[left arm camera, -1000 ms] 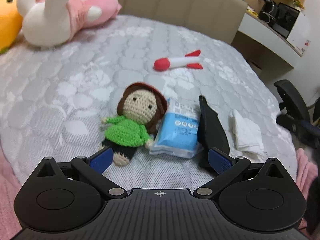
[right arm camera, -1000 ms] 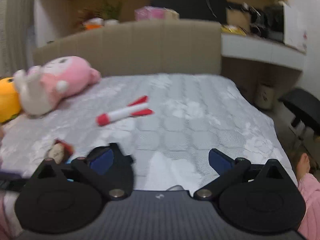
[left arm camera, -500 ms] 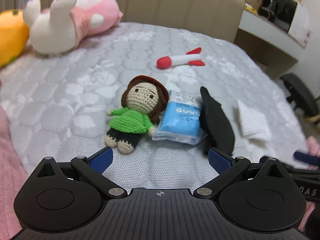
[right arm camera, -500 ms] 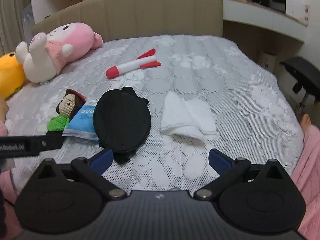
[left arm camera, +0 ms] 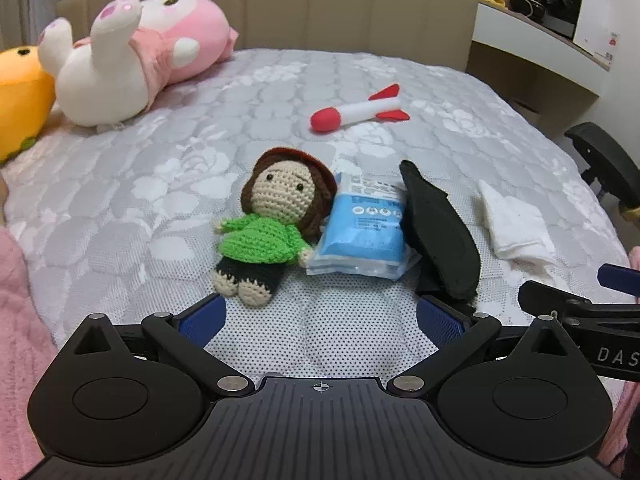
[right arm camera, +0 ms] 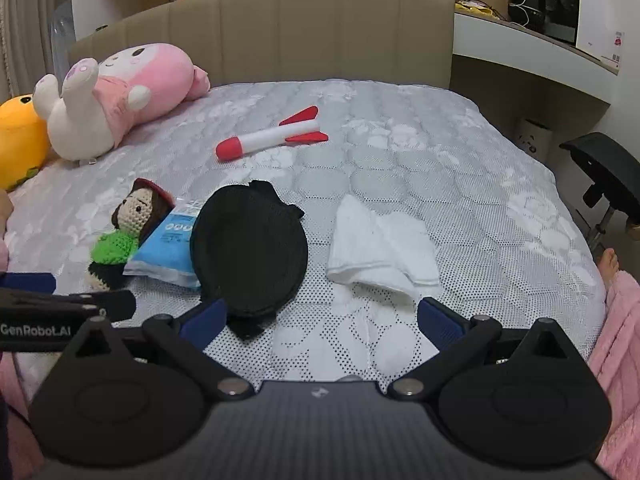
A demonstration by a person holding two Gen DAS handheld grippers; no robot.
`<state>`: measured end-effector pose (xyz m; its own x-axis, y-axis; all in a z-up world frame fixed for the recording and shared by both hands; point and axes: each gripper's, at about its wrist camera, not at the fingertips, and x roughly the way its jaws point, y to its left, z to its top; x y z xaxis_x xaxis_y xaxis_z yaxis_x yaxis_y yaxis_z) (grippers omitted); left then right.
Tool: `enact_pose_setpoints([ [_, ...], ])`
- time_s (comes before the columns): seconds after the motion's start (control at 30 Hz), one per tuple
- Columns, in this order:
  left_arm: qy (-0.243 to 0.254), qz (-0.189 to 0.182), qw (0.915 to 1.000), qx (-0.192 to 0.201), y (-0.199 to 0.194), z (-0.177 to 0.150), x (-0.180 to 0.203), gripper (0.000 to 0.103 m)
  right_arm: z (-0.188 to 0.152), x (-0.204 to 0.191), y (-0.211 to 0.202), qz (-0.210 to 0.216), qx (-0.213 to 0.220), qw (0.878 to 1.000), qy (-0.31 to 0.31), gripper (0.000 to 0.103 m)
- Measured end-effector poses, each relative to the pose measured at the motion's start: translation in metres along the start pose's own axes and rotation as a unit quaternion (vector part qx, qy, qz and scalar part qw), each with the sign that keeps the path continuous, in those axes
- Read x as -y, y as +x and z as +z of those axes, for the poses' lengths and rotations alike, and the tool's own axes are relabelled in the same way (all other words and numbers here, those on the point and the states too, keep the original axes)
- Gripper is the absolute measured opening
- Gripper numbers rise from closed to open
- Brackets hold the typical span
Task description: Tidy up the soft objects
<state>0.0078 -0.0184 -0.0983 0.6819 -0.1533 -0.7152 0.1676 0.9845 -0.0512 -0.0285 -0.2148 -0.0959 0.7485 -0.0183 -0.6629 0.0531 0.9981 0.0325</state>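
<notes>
Both the left gripper [left arm camera: 320, 316] and right gripper [right arm camera: 320, 316] gape wide, empty. The doll [left arm camera: 272, 224] touches the blue pack [left arm camera: 362, 232]; the black pad [right arm camera: 250, 252] overlaps that pack.

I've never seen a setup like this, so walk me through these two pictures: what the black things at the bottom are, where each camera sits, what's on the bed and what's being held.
There is no robot here. A person holds a two-finger tool in each hand, and a fisheye camera on each looks forward along its fingers. The black shape with blue pads at the bottom of one picture is the left tool; in the other it is the right tool. Both are open and hold nothing.

On the bed lie a crochet doll, a blue packet touching it, a black fabric piece partly over the packet, a folded white cloth, a foam rocket, a pink plush and an orange plush.
</notes>
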Motion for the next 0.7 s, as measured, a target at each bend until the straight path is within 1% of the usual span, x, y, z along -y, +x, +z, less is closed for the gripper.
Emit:
enact_pose_setpoints([
  [0.17, 0.003, -0.004, 0.9995, 0.031, -0.017, 0.004, 0.003, 0.103, 0.004, 0.001, -0.012, 0.001, 0.015, 1.000, 0.003, 0.103],
  [0.2, -0.003, -0.009, 0.9994, 0.034, -0.019, 0.005, 0.001, 0.103, 0.004, 0.002, -0.013, 0.001, 0.016, 1.000, 0.004, 0.103],
  [0.3, -0.009, -0.021, 0.9995, 0.024, -0.018, 0.009, -0.002, 0.103, 0.005, 0.004, -0.012, 0.000, 0.013, 1.000, 0.003, 0.103],
  [0.47, 0.023, 0.003, 0.9994, 0.025, -0.021, 0.008, 0.007, 0.103, 0.011, 0.005, -0.017, 0.005, 0.018, 1.000, 0.013, 0.103],
  [0.6, 0.015, -0.002, 0.9996, 0.022, -0.021, 0.007, 0.004, 0.103, 0.014, 0.004, -0.018, 0.004, 0.024, 1.000, 0.009, 0.103],
  [0.7, 0.010, 0.000, 0.9997, 0.022, -0.022, 0.007, 0.002, 0.103, 0.013, 0.005, -0.017, 0.005, 0.019, 1.000, 0.011, 0.103],
])
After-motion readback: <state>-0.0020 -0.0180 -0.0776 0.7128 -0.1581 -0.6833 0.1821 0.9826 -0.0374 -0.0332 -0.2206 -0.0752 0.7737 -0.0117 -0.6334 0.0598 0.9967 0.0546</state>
